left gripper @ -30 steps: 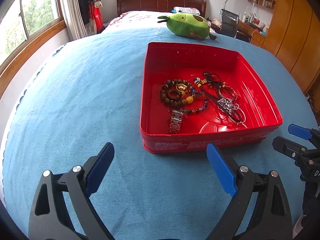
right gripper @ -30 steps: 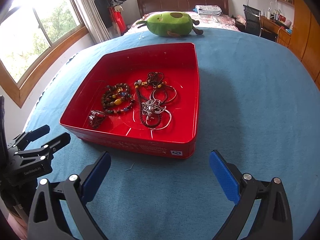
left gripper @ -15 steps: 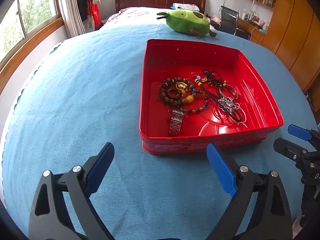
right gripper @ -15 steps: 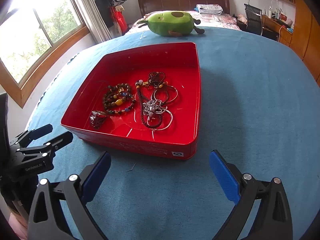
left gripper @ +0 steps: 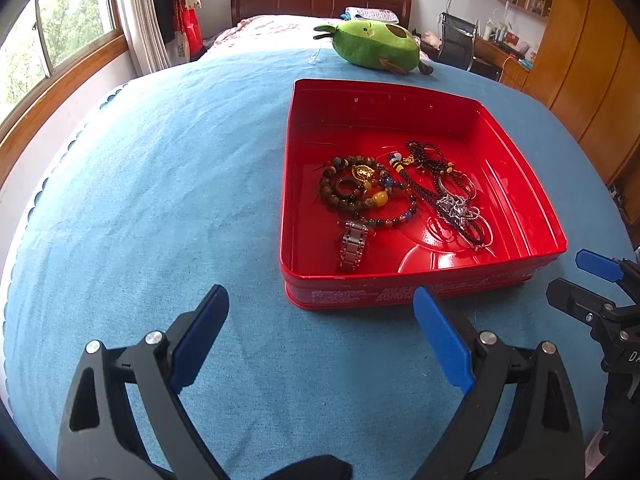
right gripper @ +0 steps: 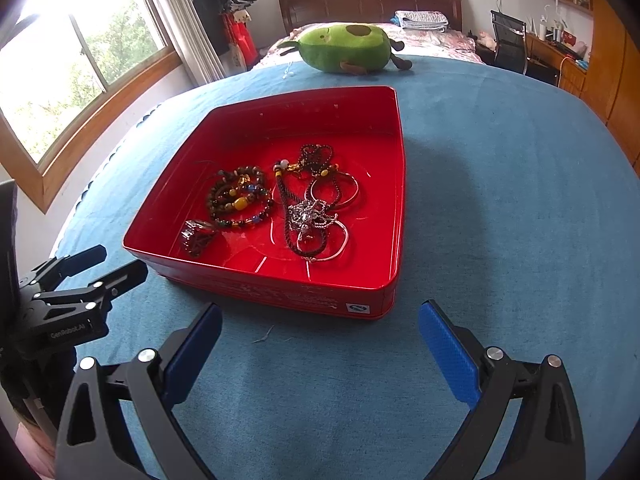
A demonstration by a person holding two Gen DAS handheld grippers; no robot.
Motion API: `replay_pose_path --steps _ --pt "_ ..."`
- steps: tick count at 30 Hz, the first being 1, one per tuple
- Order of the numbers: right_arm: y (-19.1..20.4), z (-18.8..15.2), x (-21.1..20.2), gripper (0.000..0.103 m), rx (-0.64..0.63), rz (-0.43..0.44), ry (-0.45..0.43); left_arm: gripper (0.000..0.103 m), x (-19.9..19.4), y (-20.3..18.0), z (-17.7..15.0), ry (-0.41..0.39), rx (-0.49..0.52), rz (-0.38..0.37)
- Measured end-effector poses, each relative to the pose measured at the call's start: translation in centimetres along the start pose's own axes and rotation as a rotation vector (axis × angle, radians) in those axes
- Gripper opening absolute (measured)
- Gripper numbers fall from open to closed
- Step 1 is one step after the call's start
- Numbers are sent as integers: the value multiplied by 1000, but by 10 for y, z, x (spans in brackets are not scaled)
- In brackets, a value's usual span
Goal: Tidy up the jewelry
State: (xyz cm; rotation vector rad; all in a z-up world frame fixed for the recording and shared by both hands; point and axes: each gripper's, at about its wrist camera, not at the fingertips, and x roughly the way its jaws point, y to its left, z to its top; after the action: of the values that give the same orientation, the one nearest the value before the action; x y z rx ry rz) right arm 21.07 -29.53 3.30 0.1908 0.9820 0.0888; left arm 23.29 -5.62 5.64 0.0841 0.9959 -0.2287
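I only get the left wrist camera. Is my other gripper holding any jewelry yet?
Observer: No. The right wrist view shows the right gripper open and empty, short of the red tin.
Operator: Anything on the tin's outside I can't make out?
Observer: A small blue-and-white sticker on the near wall, by the right corner.
Operator: What does my left gripper look like from outside?
Observer: The left gripper is open, with white GenRobot.AI lettering on its black body.

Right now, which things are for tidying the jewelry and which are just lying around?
For the job: red tin, bead bracelets, metal watch band, tangled cords and bangles.

Just lying about: green plush toy, blue cloth.
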Motion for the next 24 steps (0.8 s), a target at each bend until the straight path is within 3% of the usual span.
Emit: replay_pose_path --steps 24 --pt "1 0 0 99 -4 0 1 93 3 1 1 6 -1 3"
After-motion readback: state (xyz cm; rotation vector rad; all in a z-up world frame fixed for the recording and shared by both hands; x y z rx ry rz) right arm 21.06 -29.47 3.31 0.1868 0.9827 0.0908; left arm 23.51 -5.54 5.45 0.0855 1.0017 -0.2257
